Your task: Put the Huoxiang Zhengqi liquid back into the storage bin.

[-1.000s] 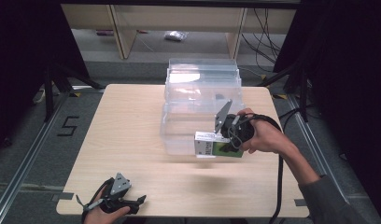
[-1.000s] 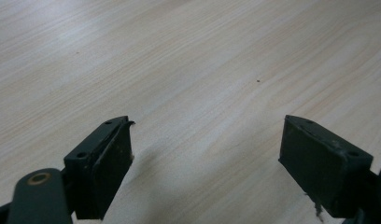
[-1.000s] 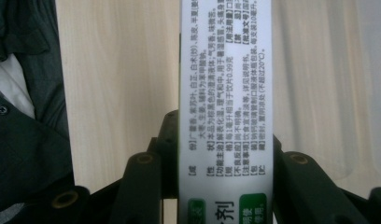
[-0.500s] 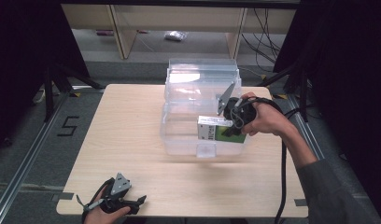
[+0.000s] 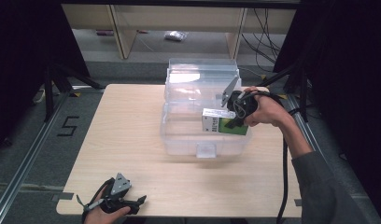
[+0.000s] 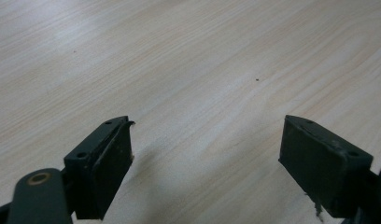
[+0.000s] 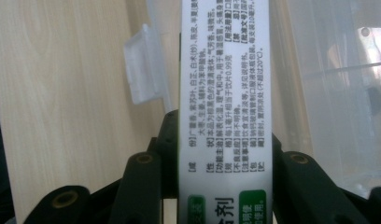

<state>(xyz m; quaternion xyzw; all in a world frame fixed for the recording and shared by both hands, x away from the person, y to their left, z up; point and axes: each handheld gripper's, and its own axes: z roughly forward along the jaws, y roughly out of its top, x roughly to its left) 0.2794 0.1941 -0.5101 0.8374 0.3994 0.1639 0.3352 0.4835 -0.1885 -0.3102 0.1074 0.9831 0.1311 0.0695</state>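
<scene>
Your right claw (image 5: 236,113) clamps the box (image 5: 224,126) over the bin (image 5: 203,140), its long axis level, left to right. Your left claw (image 5: 115,200) rests wide open and empty on the counter (image 5: 128,135).

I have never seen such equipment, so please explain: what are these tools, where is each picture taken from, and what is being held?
A person holds a hand-held gripper in each hand. The high view looks down on a wooden table; the other two cameras ride on the grippers. The left hand-held gripper rests near the table's front edge, jaws open over bare wood. The right hand-held gripper is clamped on a green and white box, held over an open clear plastic bin.
</scene>
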